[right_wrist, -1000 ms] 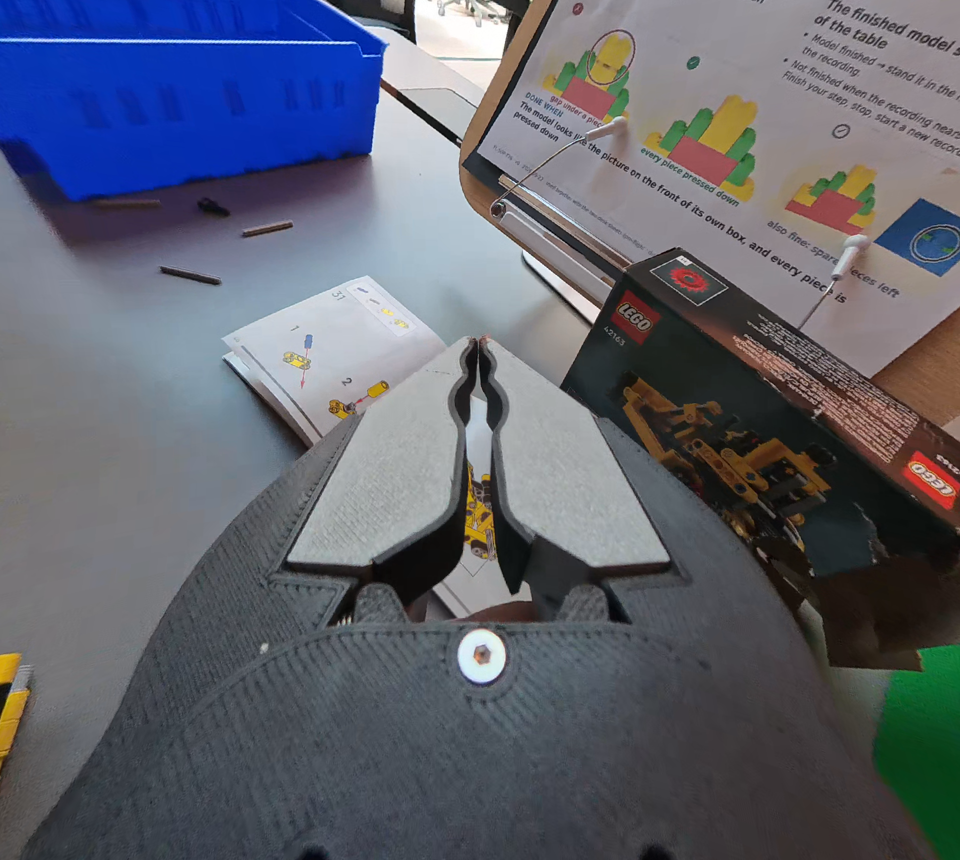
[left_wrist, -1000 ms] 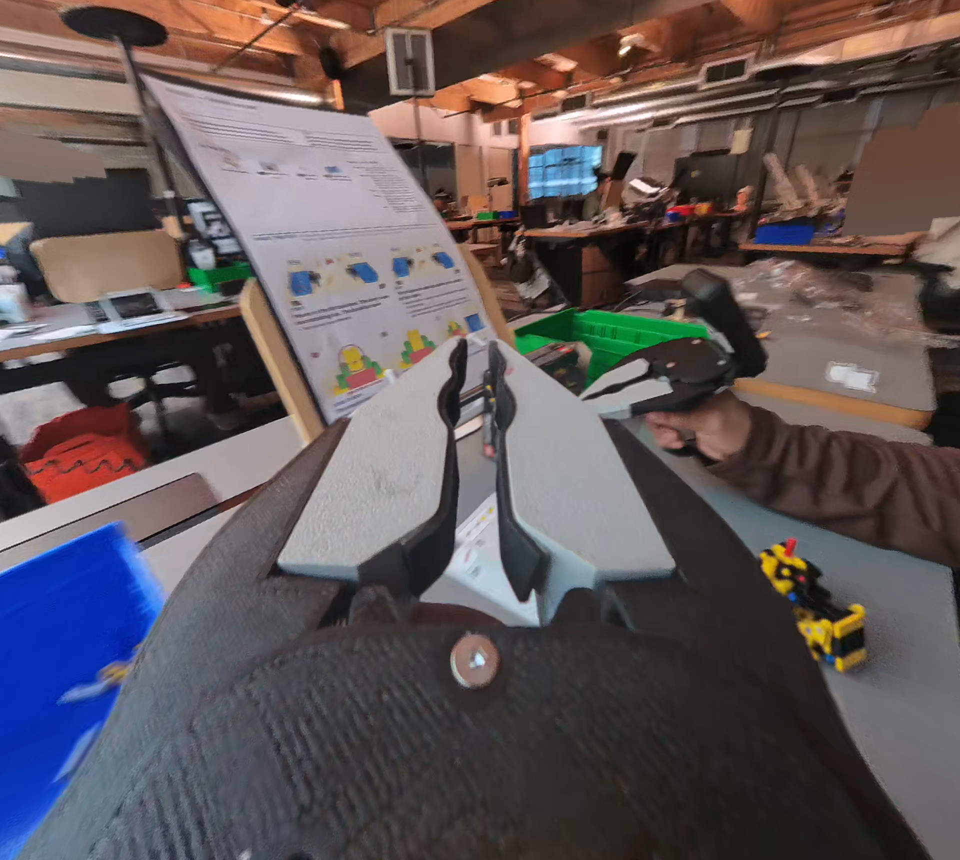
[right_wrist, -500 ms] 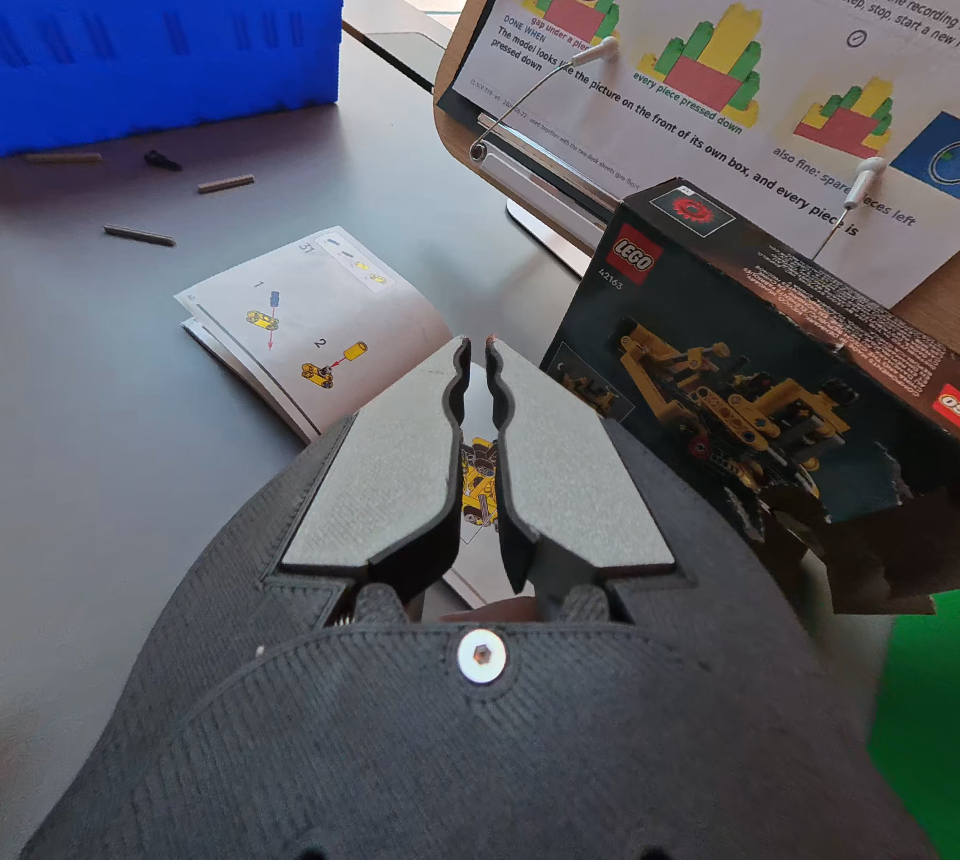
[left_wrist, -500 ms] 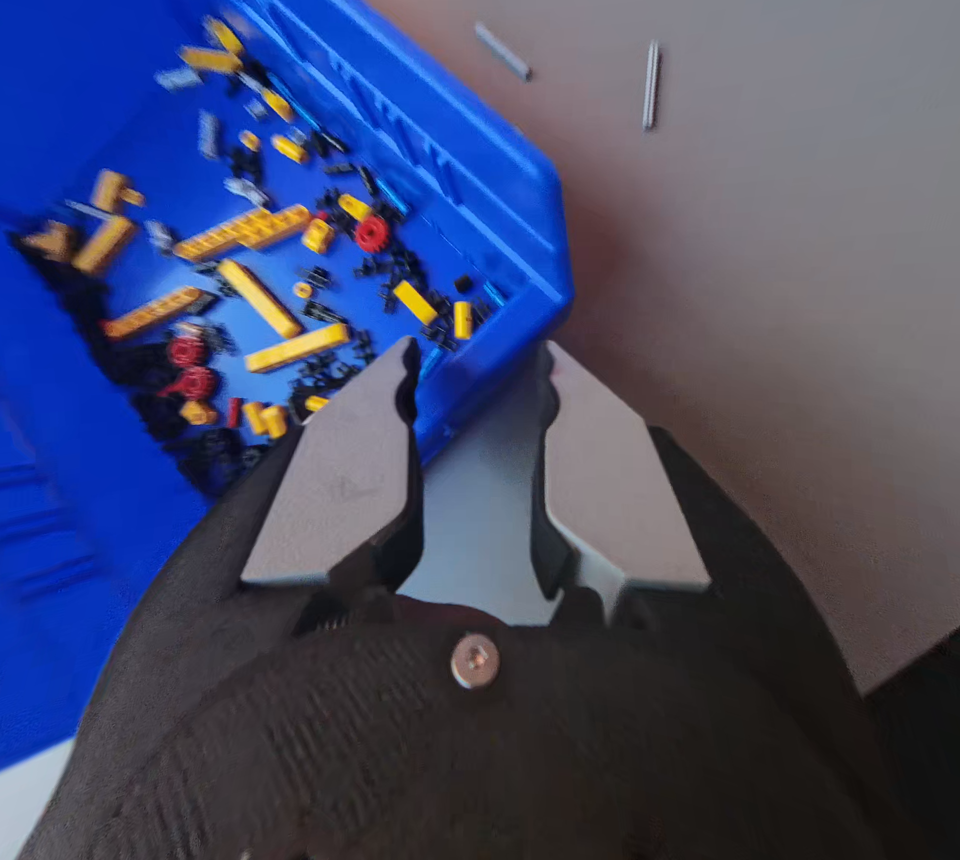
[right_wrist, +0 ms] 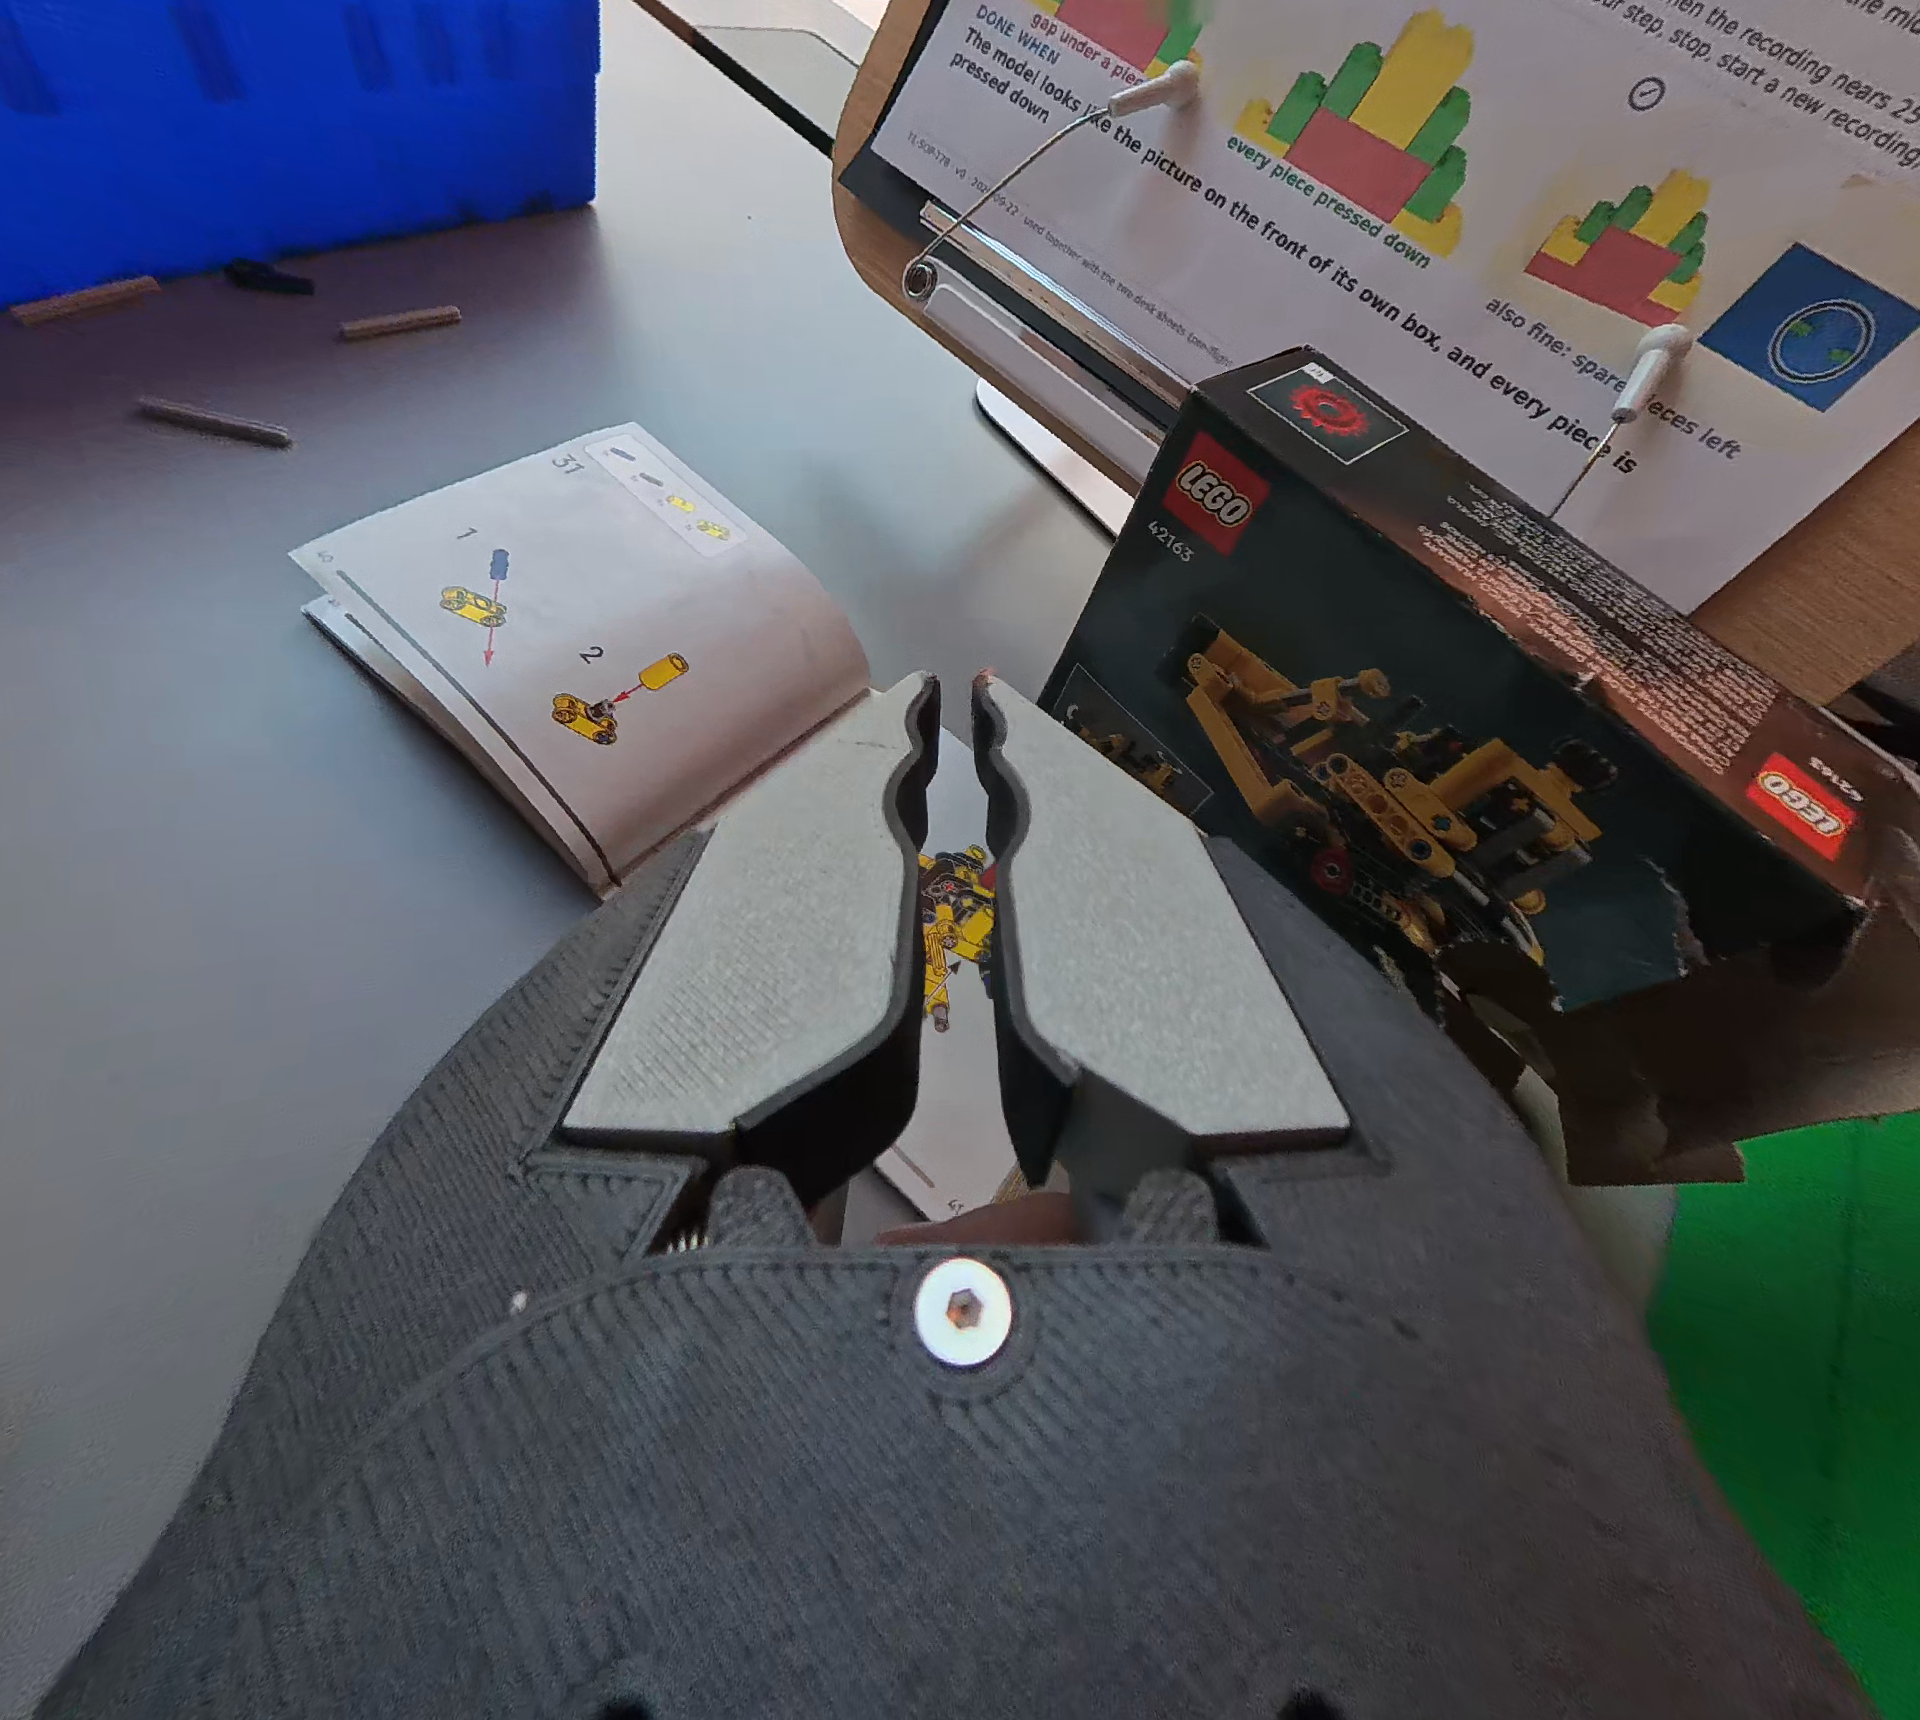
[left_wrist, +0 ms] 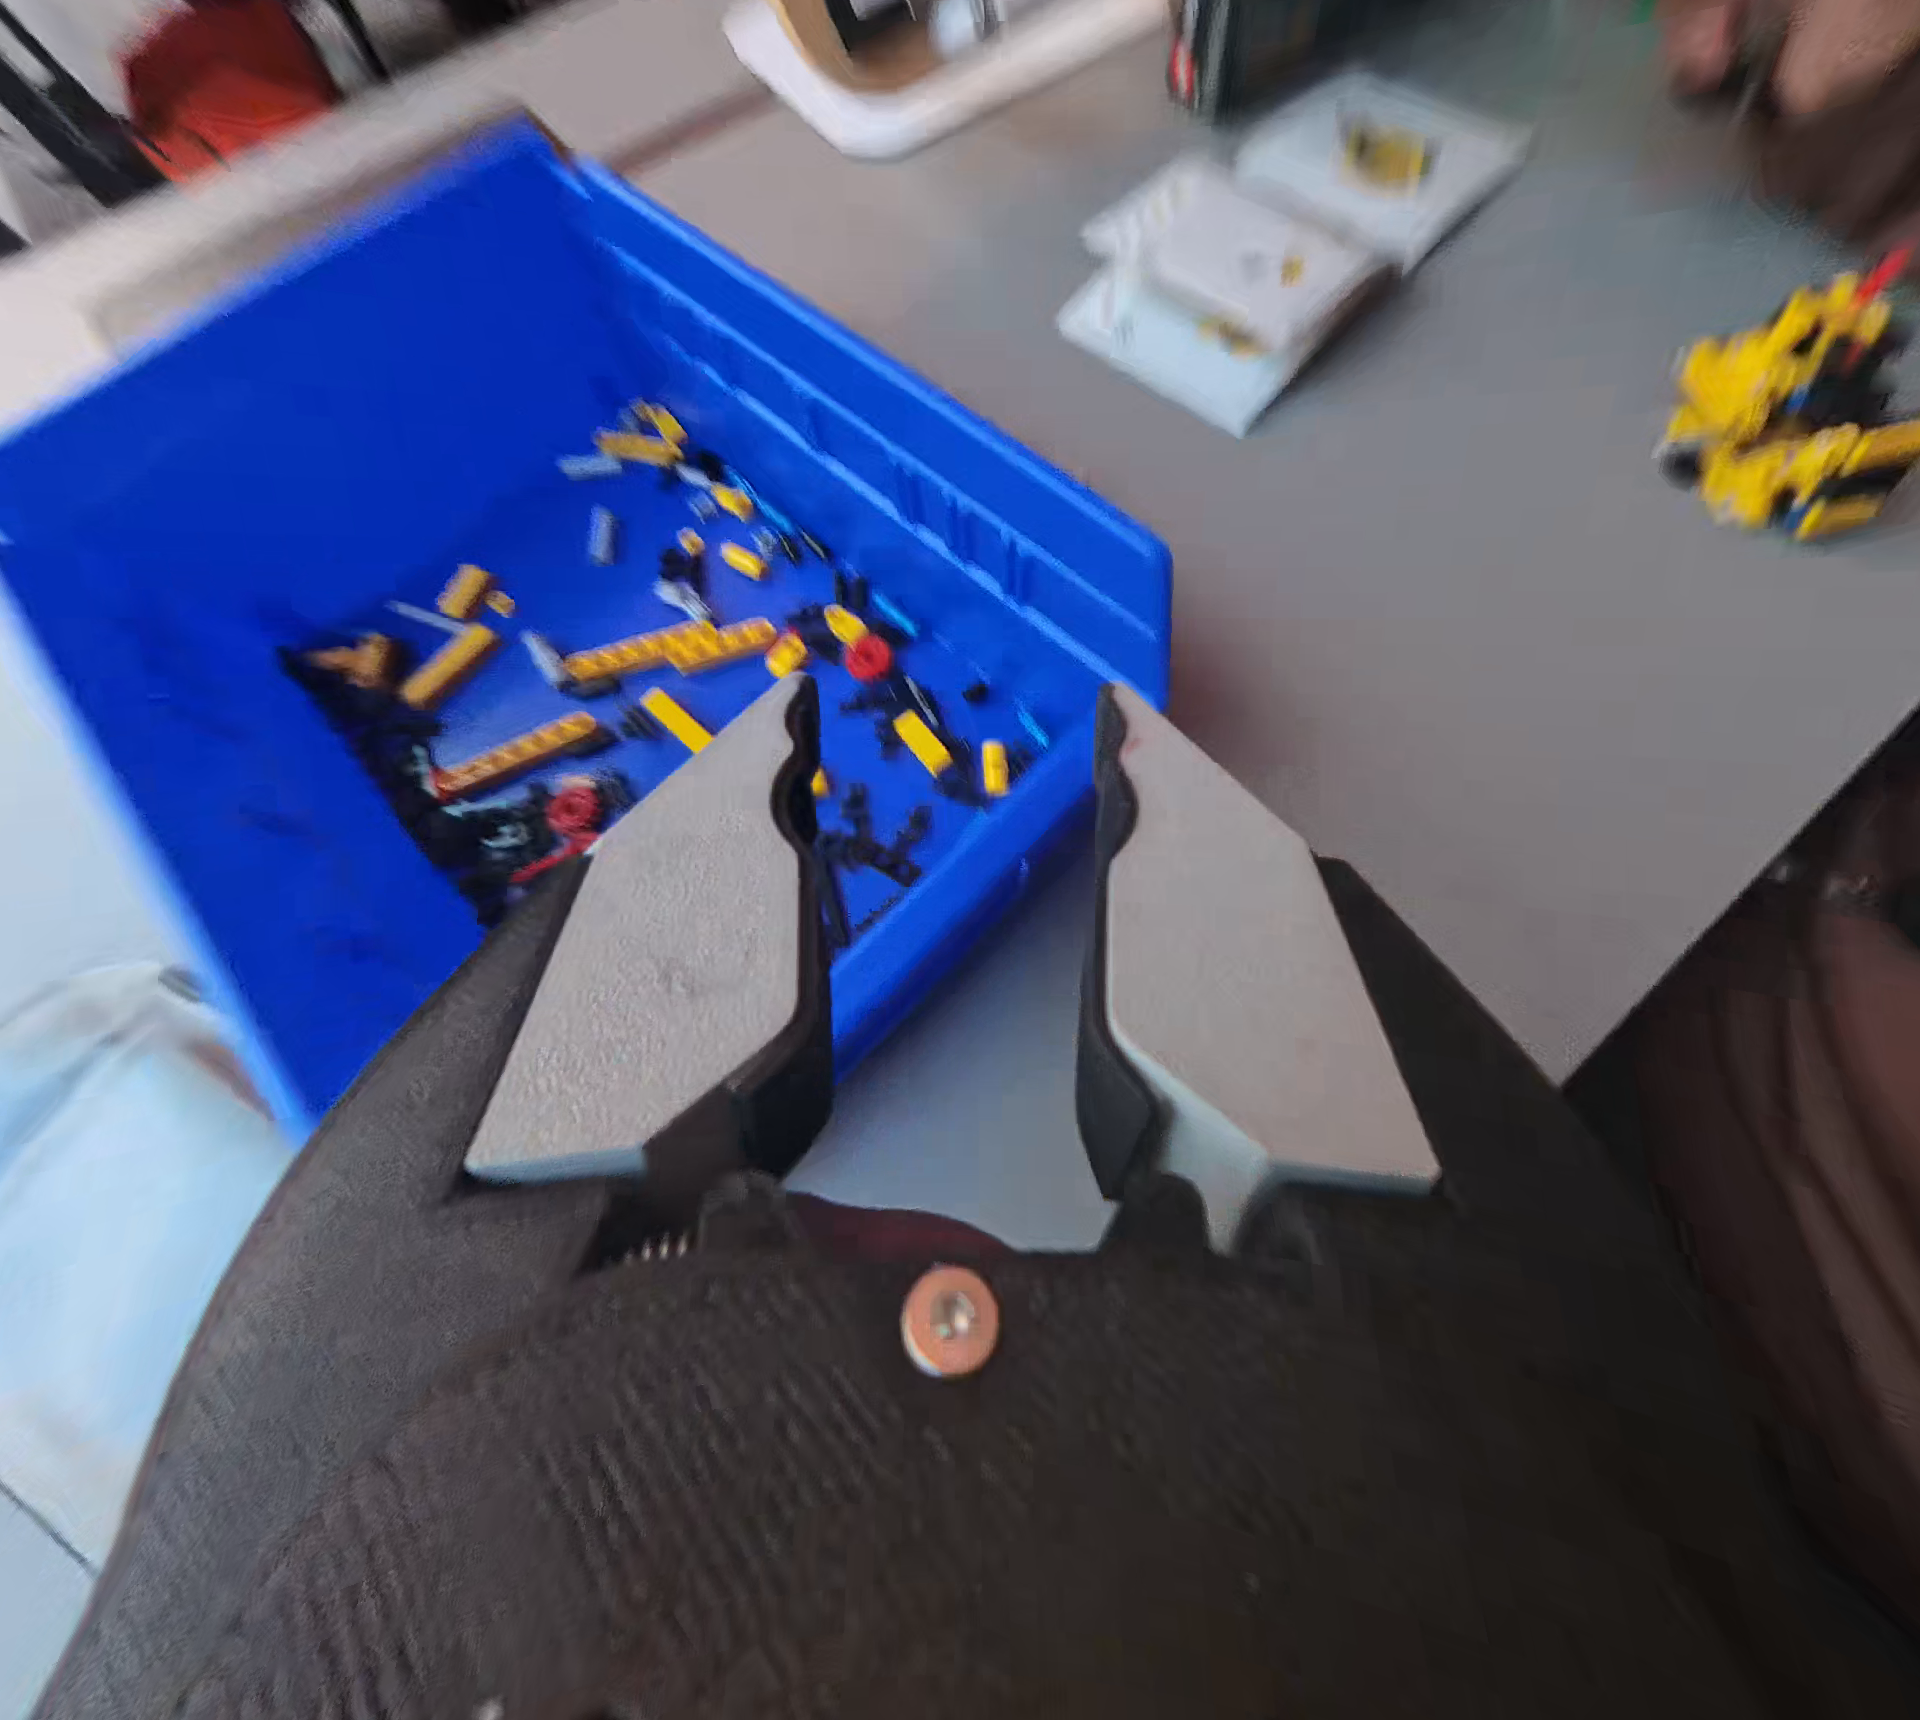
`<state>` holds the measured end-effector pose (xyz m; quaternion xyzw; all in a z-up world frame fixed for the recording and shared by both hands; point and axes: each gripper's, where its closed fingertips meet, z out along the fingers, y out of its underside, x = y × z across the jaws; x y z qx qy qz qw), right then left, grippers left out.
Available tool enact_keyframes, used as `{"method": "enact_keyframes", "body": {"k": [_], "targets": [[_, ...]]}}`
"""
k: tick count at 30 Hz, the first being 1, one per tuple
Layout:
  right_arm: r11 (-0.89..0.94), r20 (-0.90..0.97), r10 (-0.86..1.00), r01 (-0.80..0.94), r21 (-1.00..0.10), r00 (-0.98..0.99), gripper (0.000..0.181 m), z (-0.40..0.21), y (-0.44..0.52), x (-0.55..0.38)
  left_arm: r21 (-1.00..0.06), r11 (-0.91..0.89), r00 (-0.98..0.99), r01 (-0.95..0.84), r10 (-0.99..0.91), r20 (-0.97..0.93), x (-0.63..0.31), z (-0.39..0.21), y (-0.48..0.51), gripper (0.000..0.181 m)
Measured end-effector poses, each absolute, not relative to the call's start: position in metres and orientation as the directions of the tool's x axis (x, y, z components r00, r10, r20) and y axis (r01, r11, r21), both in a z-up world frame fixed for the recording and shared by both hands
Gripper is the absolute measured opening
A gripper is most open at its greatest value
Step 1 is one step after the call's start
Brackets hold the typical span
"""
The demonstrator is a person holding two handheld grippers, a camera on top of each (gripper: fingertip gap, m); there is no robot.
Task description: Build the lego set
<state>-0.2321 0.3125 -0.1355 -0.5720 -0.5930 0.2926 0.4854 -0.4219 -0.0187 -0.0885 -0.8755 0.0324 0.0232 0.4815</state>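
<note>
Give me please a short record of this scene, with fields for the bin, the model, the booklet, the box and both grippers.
bin: blue bin on the grey table, holding loose yellow, black and red pieces
model: partly built yellow model on the table, right of the bin
booklet: instruction booklet lying open on the table
box: dark set box beside the booklet, in front of the instruction board
loose parts: small rods on the table near the bin
left gripper: jaws open, empty, above the bin's near corner
right gripper: jaws slightly apart, empty, over the booklet
</note>
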Motion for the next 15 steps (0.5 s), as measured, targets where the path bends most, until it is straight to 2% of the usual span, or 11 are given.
{"method": "enact_keyframes", "body": {"k": [1,3,4,7,9,13,15], "targets": [[0.175,0.244,0.961,0.396,-0.902,0.133,0.003,-0.136,0.315,-0.231,-0.9,-0.434,0.999,-0.04,-0.004,-0.042,-0.429,-0.064,-0.026,0.047],[0.169,0.246,0.957,0.396,-0.903,0.154,0.003,-0.135,0.32,-0.229,-0.969,-0.245,0.998,0.029,0.065,0.013,-0.447,-0.029,-0.041,0.033],[0.162,0.241,0.957,0.393,-0.905,0.163,0.003,-0.136,0.323,-0.229,-0.98,-0.191,0.992,0.048,0.121,0.025,-0.46,-0.022,-0.046,0.032],[0.15,0.237,0.954,0.389,-0.909,0.186,0.003,-0.138,0.329,-0.228,-0.976,-0.209,0.952,0.062,0.306,-0.005,-0.506,-0.035,-0.052,0.04],[0.164,0.262,0.941,0.389,-0.907,0.214,0.003,-0.139,0.335,-0.226,-0.975,-0.212,0.935,0.061,0.355,-0.019,-0.521,-0.042,-0.047,0.043],[0.152,0.255,0.931,0.358,-0.921,0.262,0.006,-0.137,0.342,-0.225,-0.998,-0.067,0.908,-0.021,0.416,-0.047,-0.548,-0.032,-0.043,0.038],[0.167,0.267,0.92,0.328,-0.93,0.288,0.009,-0.134,0.346,-0.225,-0.998,0.01,0.872,-0.061,0.488,-0.049,-0.572,-0.026,-0.05,0.041]]}}
